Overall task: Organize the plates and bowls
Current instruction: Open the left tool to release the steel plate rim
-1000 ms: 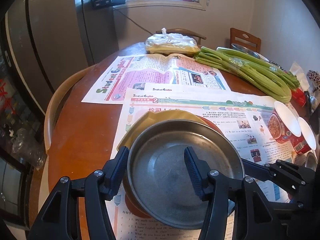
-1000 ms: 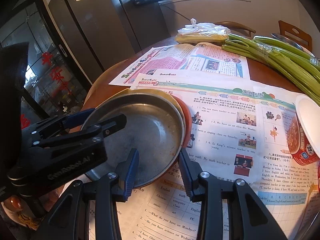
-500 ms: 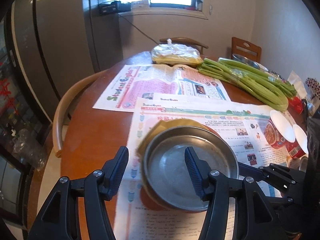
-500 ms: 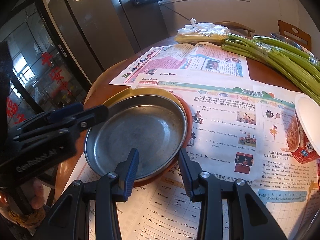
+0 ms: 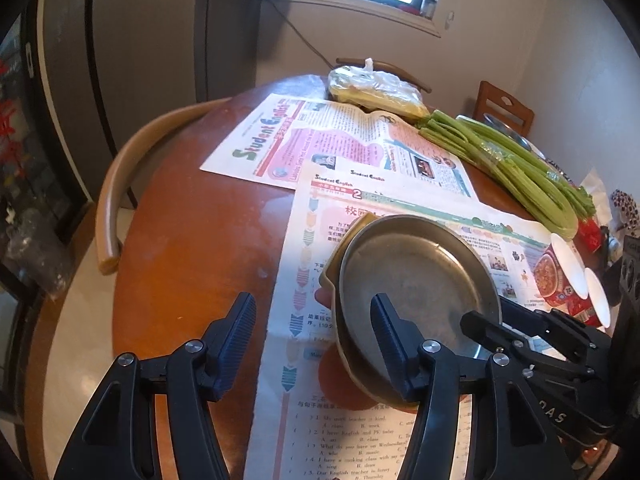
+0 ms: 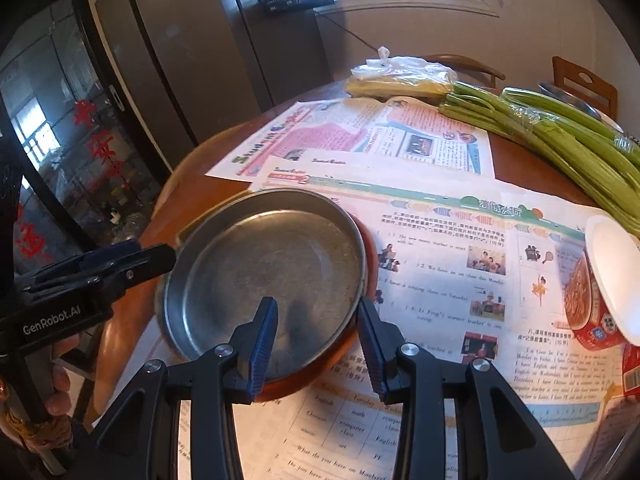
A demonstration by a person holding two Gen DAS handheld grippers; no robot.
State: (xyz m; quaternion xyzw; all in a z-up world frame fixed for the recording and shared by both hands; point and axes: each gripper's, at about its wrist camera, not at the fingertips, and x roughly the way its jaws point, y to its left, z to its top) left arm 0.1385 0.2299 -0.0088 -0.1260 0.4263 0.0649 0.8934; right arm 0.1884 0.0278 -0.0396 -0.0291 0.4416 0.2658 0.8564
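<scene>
A grey metal plate (image 6: 264,276) sits nested in a yellow-and-orange plate (image 6: 316,380) on the newspapers; both also show in the left wrist view, metal plate (image 5: 412,280) and yellow rim (image 5: 340,264). My right gripper (image 6: 316,344) straddles the near rim of the stack, one finger inside the metal plate and one outside, jaws open. My left gripper (image 5: 312,340) is open and empty, pulled back to the stack's left. The left gripper's body (image 6: 80,280) shows in the right wrist view.
Newspapers (image 5: 344,152) cover the round wooden table (image 5: 192,240). Celery stalks (image 5: 512,168), a plastic bag (image 5: 372,88) and instant-noodle cups (image 5: 560,272) lie at the back and right. A chair back (image 5: 120,184) curves at the table's left edge.
My left gripper has let go of the plates' rim and drawn back and left, away from the stack. My right gripper has stayed around the near rim.
</scene>
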